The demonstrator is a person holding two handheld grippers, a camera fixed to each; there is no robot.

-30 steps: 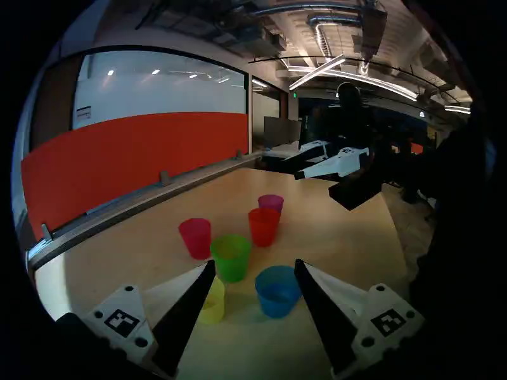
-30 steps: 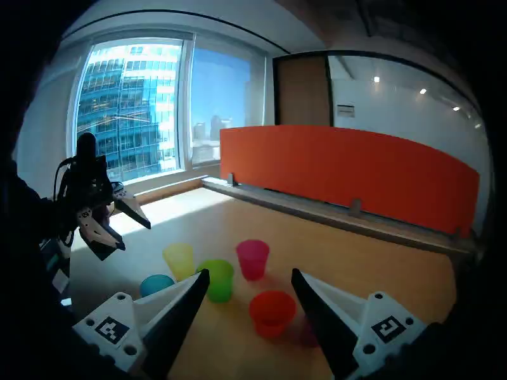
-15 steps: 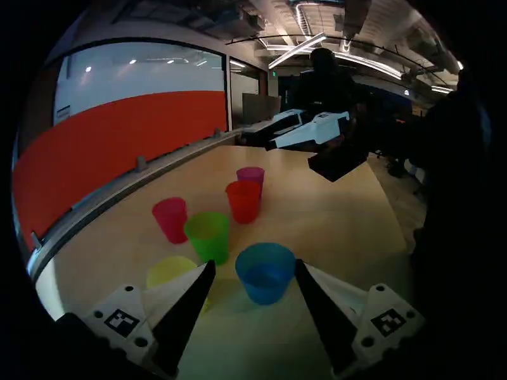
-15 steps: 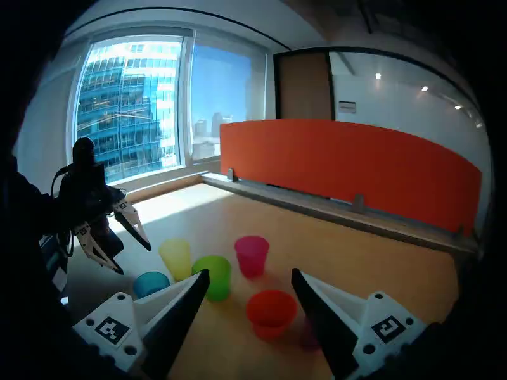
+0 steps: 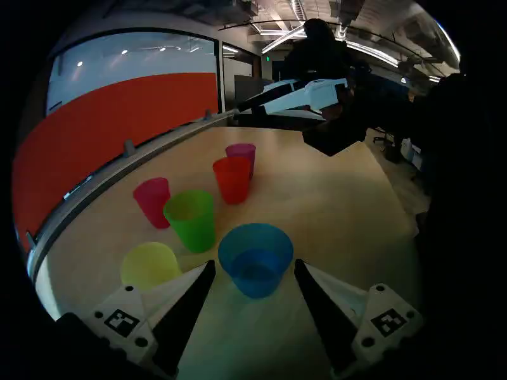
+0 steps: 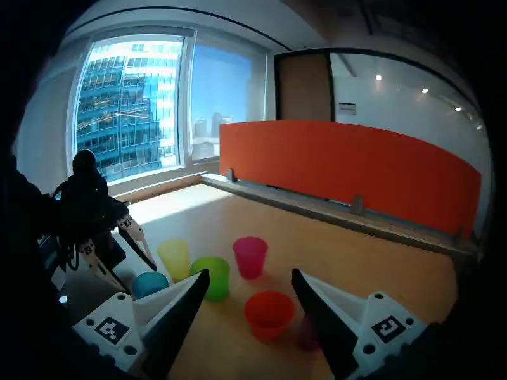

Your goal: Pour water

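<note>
In the left gripper view, an orange panel [image 5: 108,120] runs along the far left edge of the pale wooden worktop [image 5: 342,202]. At the lower left stands a yellow cup [image 5: 149,266], partly behind the left finger of the left gripper [image 5: 252,265]. Farther back are a pink cup [image 5: 152,200] and, just to its right, a green cup [image 5: 190,219].

The left gripper's fingers are spread wide. The blue cup [image 5: 255,258] stands upright on the worktop right between their tips, with a gap on each side, so neither finger presses on it. It is translucent plastic, wider at the rim than at the base. A darker band low inside may be a little water, though I cannot tell. Beyond it stand an orange-red cup [image 5: 231,179] and, just behind that, a purple cup [image 5: 241,152].

In the right gripper view, a window [image 6: 133,107] lights the left side. Below it the left gripper, held by a person in shadow, points down with its fingertips at the blue cup. To the right come the yellow, green and pink cups, all upright.

The right gripper [image 6: 249,273] has its fingers wide apart and holds nothing. The orange-red cup stands between them, and the purple cup is half hidden behind the right finger.
</note>
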